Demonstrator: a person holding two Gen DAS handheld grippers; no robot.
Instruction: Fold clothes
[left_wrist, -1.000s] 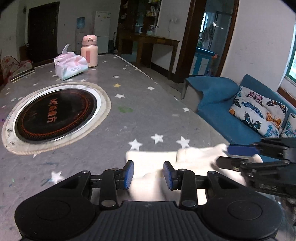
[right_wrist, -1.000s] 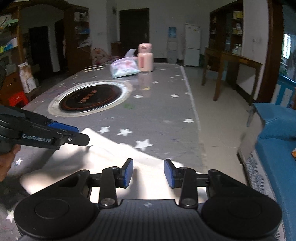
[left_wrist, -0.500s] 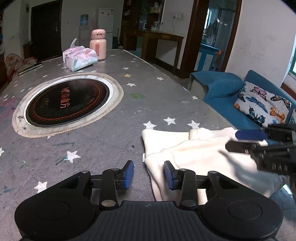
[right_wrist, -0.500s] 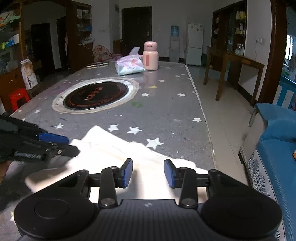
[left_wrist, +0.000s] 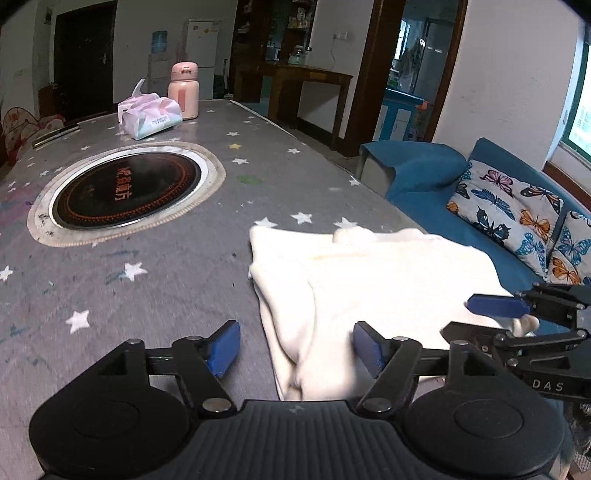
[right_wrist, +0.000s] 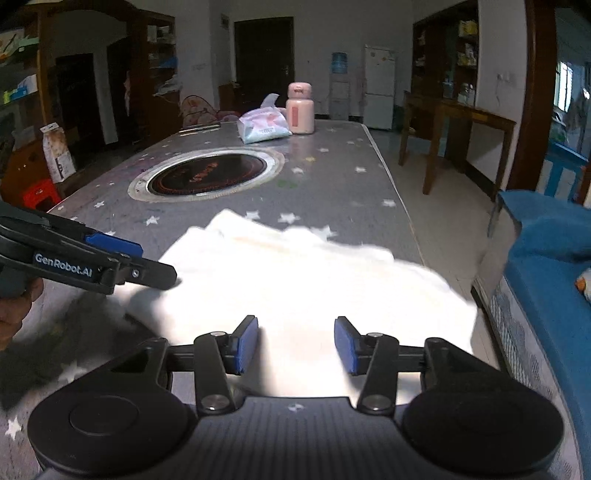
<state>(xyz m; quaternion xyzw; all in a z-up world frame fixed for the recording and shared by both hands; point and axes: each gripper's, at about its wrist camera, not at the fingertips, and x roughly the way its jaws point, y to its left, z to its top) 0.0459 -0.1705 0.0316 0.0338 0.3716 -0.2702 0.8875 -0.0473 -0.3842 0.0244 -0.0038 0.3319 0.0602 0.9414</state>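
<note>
A cream-white garment (left_wrist: 369, 280) lies folded on the grey star-print table (left_wrist: 184, 266), close to its right edge. My left gripper (left_wrist: 295, 347) hovers at the garment's near left corner. Its jaws are opening, and the cloth's edge lies loose between the blue pads without being pinched. My right gripper (right_wrist: 295, 345) stands over the near side of the garment (right_wrist: 295, 273); its jaws are opening too, and the pads are clear of the fabric. Each gripper shows in the other's view: the right gripper (left_wrist: 476, 317) and the left gripper (right_wrist: 147, 258).
A round black hob (left_wrist: 122, 188) is set into the table's middle. A tissue pack (left_wrist: 151, 118) and a pink flask (left_wrist: 183, 90) stand at the far end. A blue sofa with butterfly cushions (left_wrist: 506, 206) runs along the right edge. A person's hand (right_wrist: 11, 317) holds the left gripper.
Both grippers have drawn back toward the near edge and their jaws have widened. The left gripper no longer straddles the cloth's middle; the garment lies let go and folded.
</note>
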